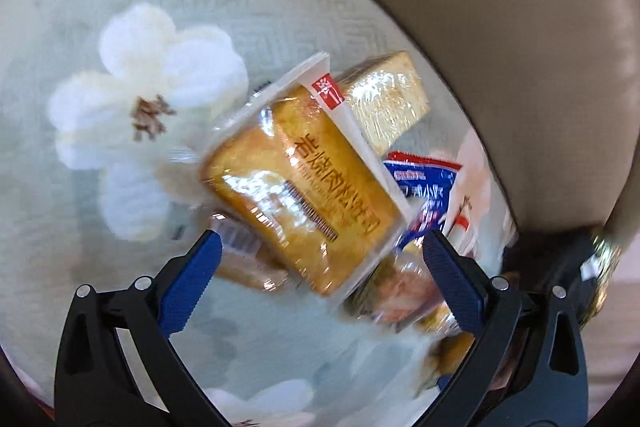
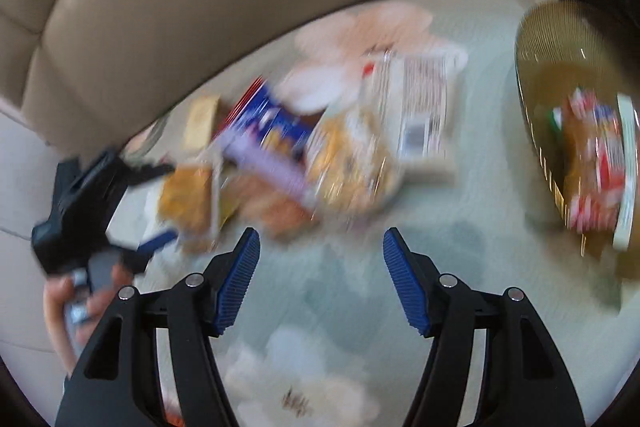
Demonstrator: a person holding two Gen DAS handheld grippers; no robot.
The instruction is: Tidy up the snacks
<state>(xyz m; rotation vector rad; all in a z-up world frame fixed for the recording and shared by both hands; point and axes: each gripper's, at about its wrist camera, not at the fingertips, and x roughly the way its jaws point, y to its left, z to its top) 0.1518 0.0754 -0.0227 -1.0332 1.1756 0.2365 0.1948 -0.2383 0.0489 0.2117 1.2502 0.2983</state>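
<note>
left gripper (image 1: pixel 320 247) wide, empty | right gripper (image 2: pixel 320 247) wide, empty | bread packet (image 1: pixel 300 195) golden, clear glossy wrap, atop snack pile (image 2: pixel 300 163) on floral cloth (image 1: pixel 120 27), between left fingers

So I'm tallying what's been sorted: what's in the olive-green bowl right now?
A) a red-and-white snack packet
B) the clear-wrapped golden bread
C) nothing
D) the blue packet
A: in the right wrist view, the olive-green bowl holds a red-and-white snack packet; the picture is too blurred to read it.
</note>
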